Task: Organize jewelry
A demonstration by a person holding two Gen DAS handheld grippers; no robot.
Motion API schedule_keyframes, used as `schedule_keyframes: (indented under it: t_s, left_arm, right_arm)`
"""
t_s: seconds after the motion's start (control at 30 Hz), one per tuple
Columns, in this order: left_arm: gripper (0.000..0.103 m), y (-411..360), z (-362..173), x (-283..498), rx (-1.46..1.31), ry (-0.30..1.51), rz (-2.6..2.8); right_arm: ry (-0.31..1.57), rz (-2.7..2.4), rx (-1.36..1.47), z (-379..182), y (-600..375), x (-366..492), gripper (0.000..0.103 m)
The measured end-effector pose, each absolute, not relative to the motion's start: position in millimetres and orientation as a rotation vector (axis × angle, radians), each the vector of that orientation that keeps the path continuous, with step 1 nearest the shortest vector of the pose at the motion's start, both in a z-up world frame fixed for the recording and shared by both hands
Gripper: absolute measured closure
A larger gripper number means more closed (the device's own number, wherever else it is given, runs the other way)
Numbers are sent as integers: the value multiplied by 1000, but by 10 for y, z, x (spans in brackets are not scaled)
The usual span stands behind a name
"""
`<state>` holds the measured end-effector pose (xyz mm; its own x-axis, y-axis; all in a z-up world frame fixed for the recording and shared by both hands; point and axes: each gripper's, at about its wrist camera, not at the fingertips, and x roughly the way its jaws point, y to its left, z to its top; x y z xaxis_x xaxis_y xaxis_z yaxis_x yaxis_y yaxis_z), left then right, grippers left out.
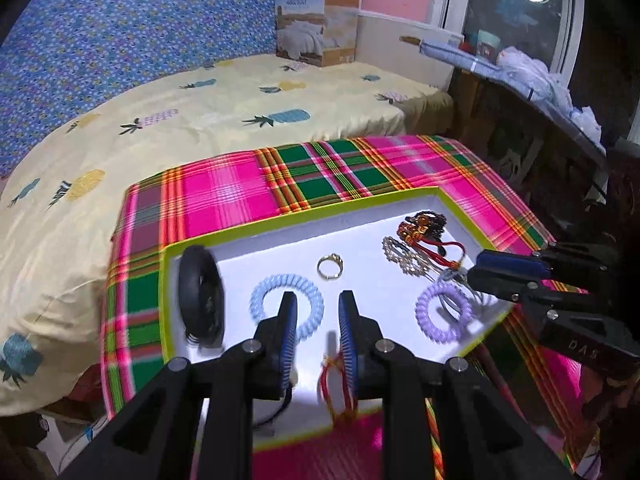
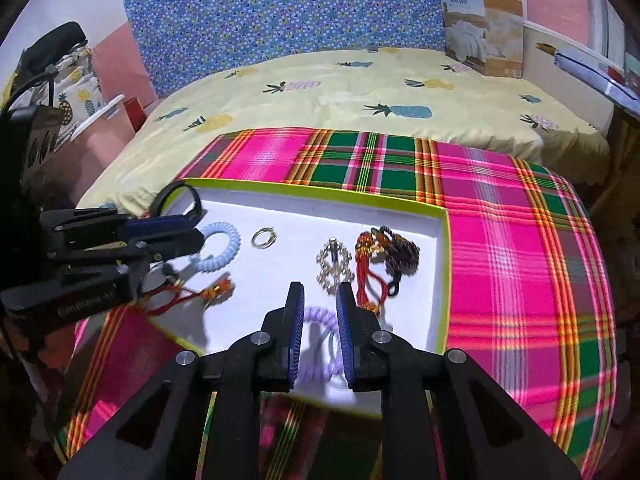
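Plaid-covered bench [image 2: 520, 240], white tray [image 2: 400, 206] — left hand-held gripper [image 1: 318, 312] released, blue coil tie [image 1: 286, 304] under its left finger; right hand-held gripper [image 2: 319, 300] released over purple coil tie [image 2: 320, 344]; gold ring [image 1: 330, 267] ahead.

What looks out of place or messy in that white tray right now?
A red cord bracelet lies across the white tray's near edge, half on the plaid cloth. At the far corner, a red tassel cord and dark bead strand lie bunched together, apparently tangled.
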<state>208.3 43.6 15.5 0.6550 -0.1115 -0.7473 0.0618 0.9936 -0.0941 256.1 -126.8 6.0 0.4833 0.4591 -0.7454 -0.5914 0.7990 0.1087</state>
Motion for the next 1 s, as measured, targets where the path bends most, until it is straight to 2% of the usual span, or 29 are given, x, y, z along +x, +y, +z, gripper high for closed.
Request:
schedule_keyframes:
  t_s: [0.47, 1.0]
  left_arm:
    - [81, 321, 440, 1106, -103, 766, -42]
    - [81, 120, 310, 290, -120, 772, 72]
  right_arm:
    - [777, 671, -172, 341, -1508, 1599, 85]
    - [790, 625, -134, 230, -1745, 873, 85]
